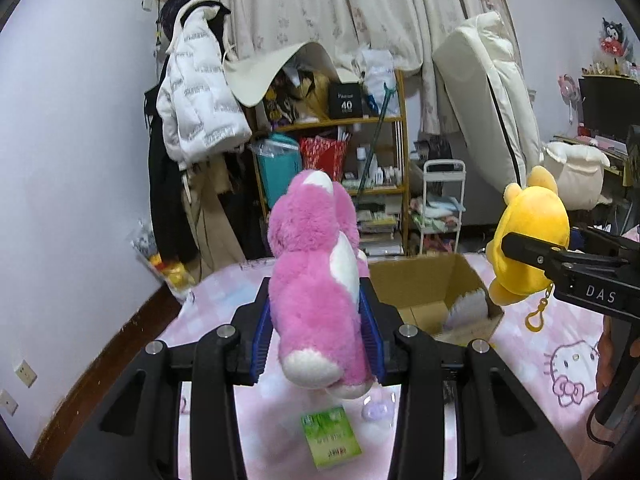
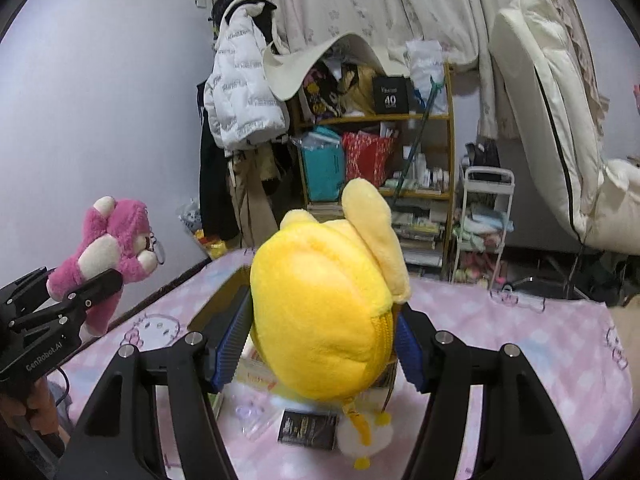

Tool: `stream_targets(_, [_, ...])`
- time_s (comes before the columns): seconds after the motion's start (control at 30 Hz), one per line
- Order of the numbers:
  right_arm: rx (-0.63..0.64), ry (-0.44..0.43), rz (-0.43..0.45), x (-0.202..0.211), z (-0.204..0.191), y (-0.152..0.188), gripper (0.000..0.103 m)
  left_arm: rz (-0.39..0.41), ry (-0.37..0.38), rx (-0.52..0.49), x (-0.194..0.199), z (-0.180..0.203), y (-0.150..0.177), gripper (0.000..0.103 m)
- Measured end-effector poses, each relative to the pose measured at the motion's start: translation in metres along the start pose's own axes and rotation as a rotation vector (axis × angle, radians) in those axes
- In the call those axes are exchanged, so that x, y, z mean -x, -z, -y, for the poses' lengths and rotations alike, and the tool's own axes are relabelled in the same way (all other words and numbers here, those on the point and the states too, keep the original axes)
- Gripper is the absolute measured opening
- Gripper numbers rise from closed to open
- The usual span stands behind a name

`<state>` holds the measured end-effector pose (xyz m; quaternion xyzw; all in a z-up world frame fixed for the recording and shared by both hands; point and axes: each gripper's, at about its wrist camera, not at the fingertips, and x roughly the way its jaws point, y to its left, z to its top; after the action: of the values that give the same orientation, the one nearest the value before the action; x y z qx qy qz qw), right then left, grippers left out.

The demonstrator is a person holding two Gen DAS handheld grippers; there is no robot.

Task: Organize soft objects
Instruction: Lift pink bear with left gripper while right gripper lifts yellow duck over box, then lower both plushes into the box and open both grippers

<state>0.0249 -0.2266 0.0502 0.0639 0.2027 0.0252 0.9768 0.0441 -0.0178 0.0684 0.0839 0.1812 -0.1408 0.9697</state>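
My left gripper (image 1: 318, 316) is shut on a pink and white plush bear (image 1: 316, 280) and holds it up above the pink bedspread; the bear also shows at the left of the right wrist view (image 2: 116, 240). My right gripper (image 2: 320, 328) is shut on a yellow plush toy (image 2: 324, 304) with a zipper, held above the bed; it also shows at the right of the left wrist view (image 1: 528, 240). An open cardboard box (image 1: 432, 280) lies on the bed behind the bear, with a pale fluffy item (image 1: 468, 308) inside.
On the pink Hello Kitty bedspread (image 1: 560, 360) lie a green card packet (image 1: 330, 436), a small clear purple item (image 1: 376, 412), a black packet (image 2: 308, 428) and a small white and yellow plush (image 2: 366, 436). A cluttered shelf (image 1: 360, 160), hanging coats (image 1: 192, 120) and a white trolley (image 1: 442, 204) stand behind.
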Motion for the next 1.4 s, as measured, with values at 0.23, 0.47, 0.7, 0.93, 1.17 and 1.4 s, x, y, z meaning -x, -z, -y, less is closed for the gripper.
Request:
stream_targets(0.23, [0.022, 0.009, 0.067, -0.006, 0.005, -0.033, 0.069, 0.073, -0.011, -0.037, -0.012, 0.003, -0.034, 0.038])
stream_targets(0.47, [0.019, 0.024, 0.133, -0.015, 0.006, -0.052, 0.069, 0.1, 0.008, -0.025, -0.036, 0.005, -0.046, 0.038])
stream_targets(0.7, [0.027, 0.009, 0.123, -0.035, 0.006, -0.041, 0.069, 0.062, 0.031, -0.015, -0.068, 0.009, -0.03, 0.038])
stream_targets(0.93, [0.021, -0.002, 0.105, -0.06, 0.009, -0.028, 0.07, 0.012, 0.012, -0.024, -0.094, 0.01, -0.014, 0.039])
stream_targets(1.17, [0.026, -0.013, 0.058, -0.084, 0.016, -0.017, 0.07, -0.033, 0.023, -0.025, -0.118, 0.011, -0.006, 0.039])
stream_targets(1.4, [0.015, -0.02, 0.009, -0.104, 0.024, -0.006, 0.07, -0.115, 0.062, 0.002, -0.141, 0.015, 0.014, 0.039])
